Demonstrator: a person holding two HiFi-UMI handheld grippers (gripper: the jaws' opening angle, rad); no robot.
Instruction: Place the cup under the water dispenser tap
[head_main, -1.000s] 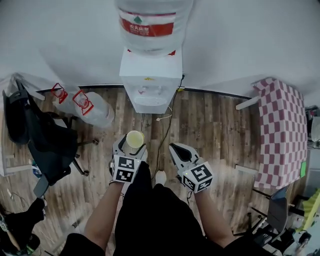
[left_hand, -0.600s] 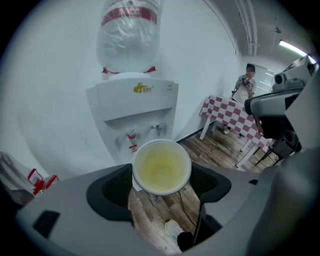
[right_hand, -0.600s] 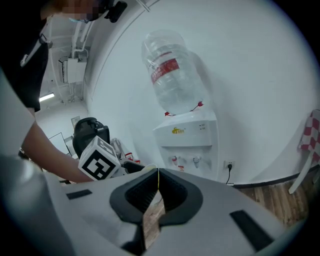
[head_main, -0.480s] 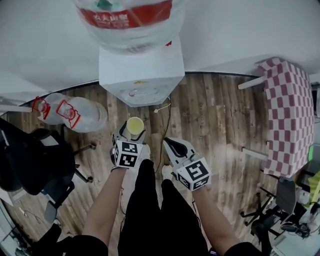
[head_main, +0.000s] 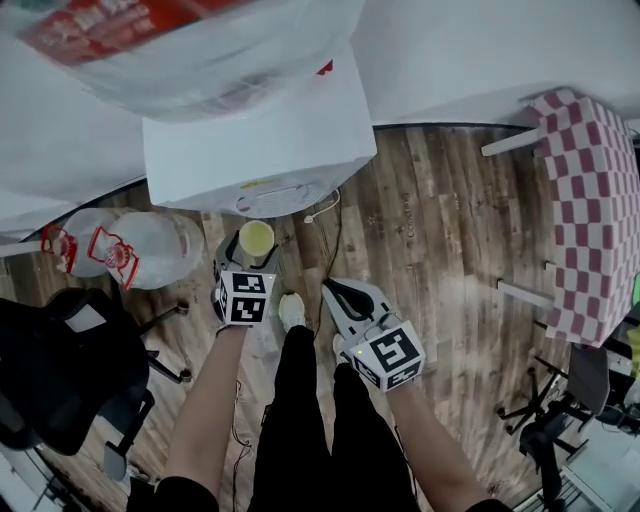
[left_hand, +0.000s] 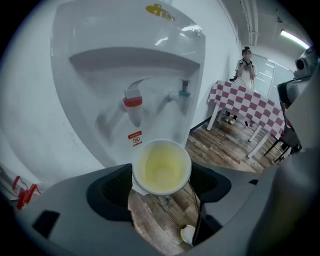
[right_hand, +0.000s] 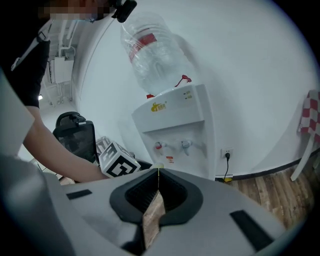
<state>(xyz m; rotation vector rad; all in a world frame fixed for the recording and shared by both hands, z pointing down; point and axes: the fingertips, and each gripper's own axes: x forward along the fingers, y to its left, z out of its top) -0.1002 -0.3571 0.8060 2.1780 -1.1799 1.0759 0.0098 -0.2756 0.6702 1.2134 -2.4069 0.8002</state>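
Cup (left_hand: 161, 167) clamped between left gripper (left_hand: 161, 176) jaws; right gripper (right_hand: 158, 171) jaws together, empty

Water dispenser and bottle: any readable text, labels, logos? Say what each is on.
No text reads clearly.
The yellow logo on the water dispenser: blurred, unreadable.
The red sticker below the red tap: too small.
The red label on the bottle: blurred, unreadable.

The cup (head_main: 256, 238) sits between the left tongs (head_main: 251, 252), just before the water dispenser (head_main: 262, 140), below its taps (left_hand: 133, 103); the right tongs (head_main: 338, 294) hang rightward, nearer the person; bottles (head_main: 130, 248) lie on the floor leftward; the surface (head_main: 590, 190) stands far right.
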